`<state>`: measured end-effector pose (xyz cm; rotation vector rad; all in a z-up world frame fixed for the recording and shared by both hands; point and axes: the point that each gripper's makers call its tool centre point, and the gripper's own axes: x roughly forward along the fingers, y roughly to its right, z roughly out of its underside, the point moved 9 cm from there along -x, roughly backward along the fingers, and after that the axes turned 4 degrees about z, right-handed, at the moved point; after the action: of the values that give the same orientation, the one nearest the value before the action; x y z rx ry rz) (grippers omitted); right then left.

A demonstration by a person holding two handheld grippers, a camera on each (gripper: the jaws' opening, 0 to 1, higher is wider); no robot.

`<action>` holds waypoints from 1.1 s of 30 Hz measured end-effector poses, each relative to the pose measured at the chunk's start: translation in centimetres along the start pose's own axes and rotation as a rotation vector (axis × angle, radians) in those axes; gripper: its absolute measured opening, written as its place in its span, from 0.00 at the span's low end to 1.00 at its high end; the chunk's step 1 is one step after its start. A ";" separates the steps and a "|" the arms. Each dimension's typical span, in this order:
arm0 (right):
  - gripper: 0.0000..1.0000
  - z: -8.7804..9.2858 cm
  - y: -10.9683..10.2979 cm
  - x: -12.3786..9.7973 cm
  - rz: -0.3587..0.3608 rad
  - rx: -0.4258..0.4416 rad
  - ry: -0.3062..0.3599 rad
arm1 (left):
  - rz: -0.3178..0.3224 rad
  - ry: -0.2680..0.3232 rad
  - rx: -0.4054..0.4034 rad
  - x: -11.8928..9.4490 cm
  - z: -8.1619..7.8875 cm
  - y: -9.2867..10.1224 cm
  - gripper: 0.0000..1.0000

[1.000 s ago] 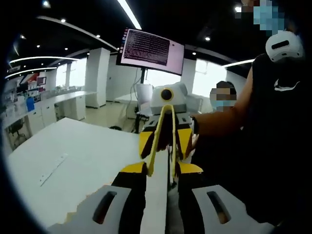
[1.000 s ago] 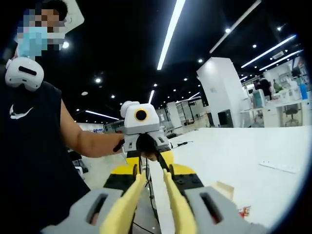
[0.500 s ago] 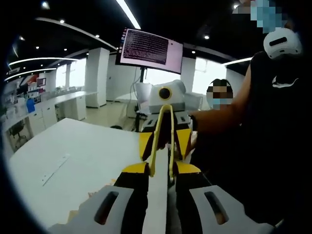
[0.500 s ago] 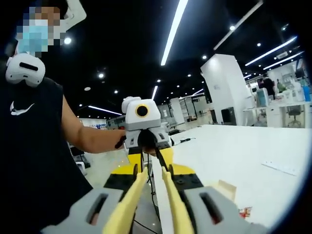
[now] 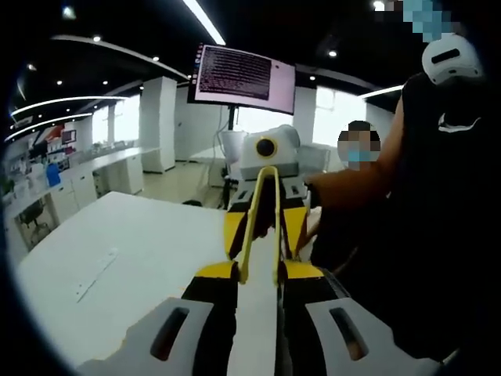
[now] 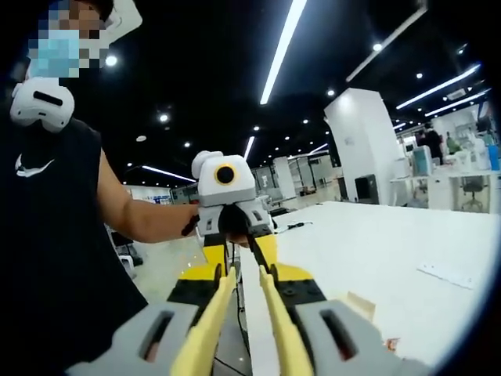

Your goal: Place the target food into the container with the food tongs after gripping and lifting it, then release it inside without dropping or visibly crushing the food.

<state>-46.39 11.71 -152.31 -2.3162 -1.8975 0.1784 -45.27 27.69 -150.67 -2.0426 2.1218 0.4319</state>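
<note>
Yellow plastic food tongs (image 5: 254, 219) sit in the right gripper (image 6: 248, 276). Its jaws look squeezed on the two tong arms. The bent end is back by that gripper's body, and the tips point forward, just past its jaws.

The left gripper (image 5: 260, 272) faces it, nose to nose. Its jaws stand apart with nothing in them, close to the tong tips.

I cannot tell where the food or the container is, so I think the job has hardly begun. Gripping, lifting, carrying and letting go are all left.

Both grippers are held up level above the edge of a big white table (image 5: 141, 251), with the person's bare arm (image 5: 352, 184) stretched out behind the right gripper.
</note>
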 end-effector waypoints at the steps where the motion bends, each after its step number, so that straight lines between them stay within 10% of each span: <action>1: 0.24 0.0 0.1 0.0 0.004 0.003 0.005 | -0.004 0.005 0.000 0.0 0.0 -0.1 0.18; 18: 0.27 -0.1 1.1 -0.8 0.054 0.007 -0.035 | -0.075 0.037 -0.053 -0.5 1.1 -0.7 0.52; 26: 0.27 -0.3 1.9 -1.7 0.121 -0.038 -0.105 | -0.328 0.043 0.010 -3.2 2.9 -2.2 0.91; 33: 0.27 0.2 3.0 -3.2 0.209 -0.085 -0.164 | -0.538 0.051 0.046 -6.5 8.0 -2.8 1.00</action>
<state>-44.13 7.98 -153.01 -2.6306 -1.7597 0.3265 -42.82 36.37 -156.43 -2.4887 1.4889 0.2467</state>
